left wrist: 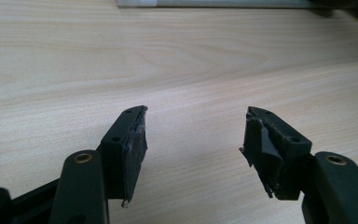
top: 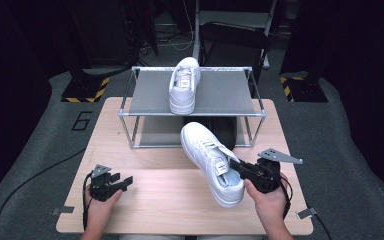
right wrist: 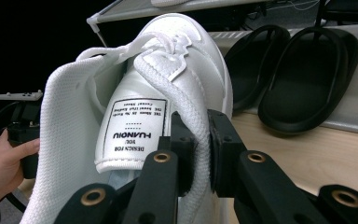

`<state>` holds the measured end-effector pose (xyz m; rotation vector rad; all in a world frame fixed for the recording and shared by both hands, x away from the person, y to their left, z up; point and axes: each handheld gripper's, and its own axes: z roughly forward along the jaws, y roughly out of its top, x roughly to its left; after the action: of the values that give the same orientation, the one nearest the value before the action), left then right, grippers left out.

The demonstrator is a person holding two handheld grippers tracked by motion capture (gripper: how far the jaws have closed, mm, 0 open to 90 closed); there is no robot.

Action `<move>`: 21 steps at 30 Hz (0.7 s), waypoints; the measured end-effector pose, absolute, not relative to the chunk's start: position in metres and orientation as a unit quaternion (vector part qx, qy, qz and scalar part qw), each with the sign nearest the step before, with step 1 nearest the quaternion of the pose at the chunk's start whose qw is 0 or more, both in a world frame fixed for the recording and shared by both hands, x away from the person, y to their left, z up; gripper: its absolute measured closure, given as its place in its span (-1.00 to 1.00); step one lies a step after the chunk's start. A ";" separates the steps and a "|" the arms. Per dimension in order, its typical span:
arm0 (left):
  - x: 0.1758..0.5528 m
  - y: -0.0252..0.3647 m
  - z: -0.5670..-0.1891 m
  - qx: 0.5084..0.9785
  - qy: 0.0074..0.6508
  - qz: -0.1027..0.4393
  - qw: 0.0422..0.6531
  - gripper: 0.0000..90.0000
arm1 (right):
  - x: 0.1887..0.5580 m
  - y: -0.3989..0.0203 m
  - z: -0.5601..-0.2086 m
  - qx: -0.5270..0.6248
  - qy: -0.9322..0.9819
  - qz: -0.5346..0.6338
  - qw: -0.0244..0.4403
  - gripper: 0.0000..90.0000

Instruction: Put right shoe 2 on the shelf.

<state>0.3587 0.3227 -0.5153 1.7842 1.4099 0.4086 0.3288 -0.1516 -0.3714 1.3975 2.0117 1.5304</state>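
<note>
A white sneaker (top: 211, 162) hangs tilted above the wooden table (top: 150, 200), toe toward the rack. My right gripper (top: 236, 166) is shut on the padded collar of that sneaker (right wrist: 168, 93); the jaws pinch the rim beside the tongue label. A second white sneaker (top: 185, 85) rests on the top shelf of the metal rack (top: 220, 92), toe toward me. My left gripper (top: 125, 181) stands open low over the table near the front left; its fingers (left wrist: 130, 144) hold nothing, with bare wood between them.
A pair of black sandals (right wrist: 303, 79) lies on the rack's lower shelf. The rack stands at the table's far half. Dark floor with hazard-striped bases (top: 85, 90) surrounds the table. A person's hand (right wrist: 0, 158) holds the left gripper.
</note>
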 end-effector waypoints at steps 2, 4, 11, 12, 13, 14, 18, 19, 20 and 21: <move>0.359 0.323 -0.515 0.710 0.556 0.162 0.401 -0.13 | 0.328 -0.153 -0.369 0.479 0.692 0.524 0.130 0.82; 0.359 0.321 -0.515 0.708 0.557 0.161 0.402 -0.13 | 0.328 -0.155 -0.367 0.479 0.692 0.525 0.130 0.82; 0.360 0.319 -0.516 0.707 0.557 0.165 0.403 -0.13 | 0.328 -0.159 -0.364 0.479 0.689 0.527 0.132 0.82; 0.360 0.319 -0.516 0.707 0.557 0.164 0.403 -0.13 | 0.327 -0.160 -0.363 0.482 0.689 0.526 0.129 0.82; 0.360 0.319 -0.516 0.708 0.557 0.164 0.403 -0.13 | 0.328 -0.160 -0.363 0.481 0.688 0.527 0.131 0.82; 0.360 0.319 -0.516 0.707 0.556 0.164 0.404 -0.13 | 0.327 -0.160 -0.361 0.481 0.689 0.527 0.130 0.82; 0.360 0.320 -0.516 0.707 0.557 0.162 0.404 -0.13 | 0.326 -0.162 -0.356 0.480 0.689 0.526 0.135 0.82; 0.360 0.320 -0.516 0.706 0.559 0.161 0.404 -0.13 | 0.326 -0.162 -0.354 0.480 0.687 0.529 0.134 0.82; 0.360 0.320 -0.517 0.706 0.559 0.161 0.404 -0.13 | 0.327 -0.163 -0.354 0.478 0.687 0.531 0.135 0.82; 0.360 0.321 -0.516 0.709 0.555 0.161 0.403 -0.13 | 0.327 -0.163 -0.352 0.479 0.687 0.530 0.133 0.82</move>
<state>0.3602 0.3214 -0.5165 1.7923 1.4029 0.4056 0.3266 -0.1629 -0.3518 1.3897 1.9917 1.5380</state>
